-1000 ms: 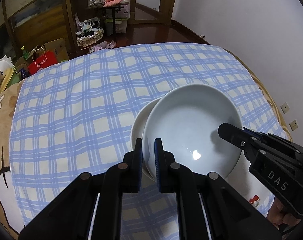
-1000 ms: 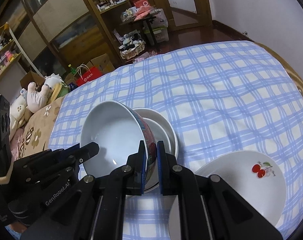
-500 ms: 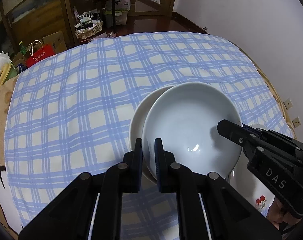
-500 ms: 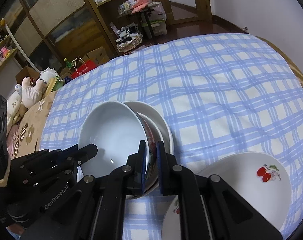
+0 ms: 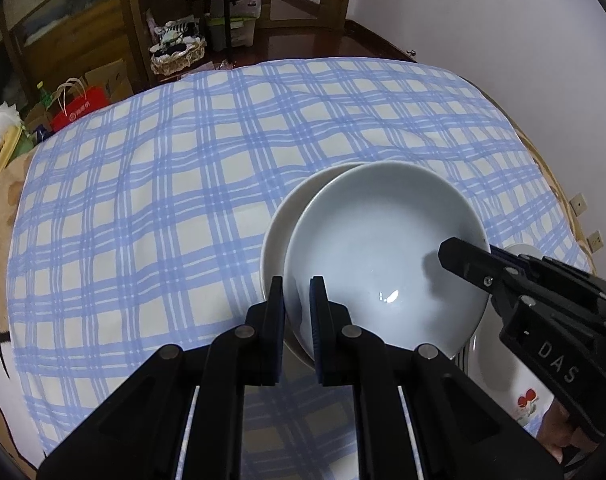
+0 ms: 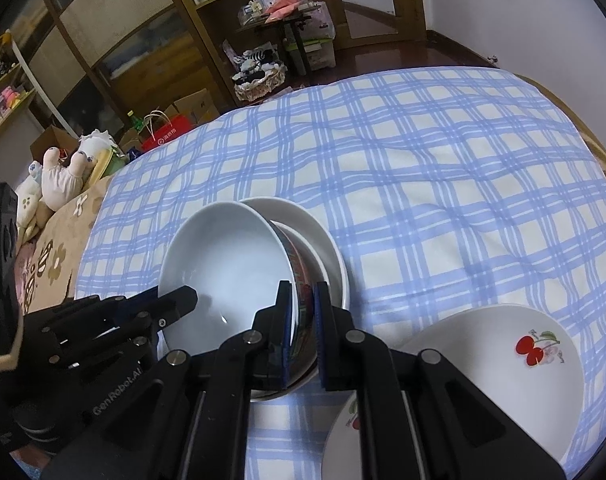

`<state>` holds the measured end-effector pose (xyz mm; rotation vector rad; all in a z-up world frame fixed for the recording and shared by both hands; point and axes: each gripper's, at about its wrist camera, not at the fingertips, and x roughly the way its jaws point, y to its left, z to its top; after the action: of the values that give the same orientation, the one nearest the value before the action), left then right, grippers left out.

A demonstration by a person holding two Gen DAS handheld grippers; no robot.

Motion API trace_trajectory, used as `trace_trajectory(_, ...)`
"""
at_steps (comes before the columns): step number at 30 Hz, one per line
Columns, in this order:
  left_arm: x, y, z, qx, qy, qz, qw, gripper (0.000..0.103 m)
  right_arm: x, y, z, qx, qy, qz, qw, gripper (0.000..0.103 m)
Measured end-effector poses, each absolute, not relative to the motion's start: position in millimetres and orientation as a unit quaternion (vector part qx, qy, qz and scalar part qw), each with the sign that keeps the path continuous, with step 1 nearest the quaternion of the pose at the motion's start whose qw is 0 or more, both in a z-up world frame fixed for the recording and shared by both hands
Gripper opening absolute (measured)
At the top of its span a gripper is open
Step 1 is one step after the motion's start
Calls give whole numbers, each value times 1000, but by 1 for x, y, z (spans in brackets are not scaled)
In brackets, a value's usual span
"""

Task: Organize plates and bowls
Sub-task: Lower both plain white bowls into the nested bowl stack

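A bowl (image 5: pixel 383 248), pale inside with a red patterned outside (image 6: pixel 303 276), is held tilted over a stack of nested white bowls (image 6: pixel 327 248) on the checked cloth. My left gripper (image 5: pixel 297 300) is shut on its left rim. My right gripper (image 6: pixel 303 300) is shut on the opposite rim. Each gripper shows in the other's view: the right gripper (image 5: pixel 459 254) and the left gripper (image 6: pixel 183 300). The lower white bowl's rim (image 5: pixel 279 220) peeks out on the left. Whether the held bowl touches the stack I cannot tell.
A white dish with a cherry print (image 6: pixel 499 352) sits at the near right on another cherry dish (image 6: pixel 343 420), also seen as the cherry dish (image 5: pixel 503 380). The blue checked cloth (image 5: pixel 163 200) covers the table. Plush toys (image 6: pixel 63 176) lie at the left edge.
Both grippers keep their grip on the bowl. The bowl has barely shifted over the stack.
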<state>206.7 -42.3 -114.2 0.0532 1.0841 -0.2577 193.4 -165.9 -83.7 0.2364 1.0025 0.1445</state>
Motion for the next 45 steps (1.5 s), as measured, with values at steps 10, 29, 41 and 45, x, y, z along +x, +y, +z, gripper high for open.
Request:
trace_trajectory(10,207,-40,-116,18,517,-125,847,10,193,-164,-85,100,477,69,870,12)
trace_trajectory(29,209,-41,-116,16,517,-124,847,13,195,-166,-86,97,475,67,872,12)
trace_trajectory(41,207,-45,-115,35,517,-130,846,14,196,-166,-86,94,474,67,873,12)
trace_trajectory(45,208,-44,-115,29,520,-132,843,14,196,-166,-86,94,474,67,873,12)
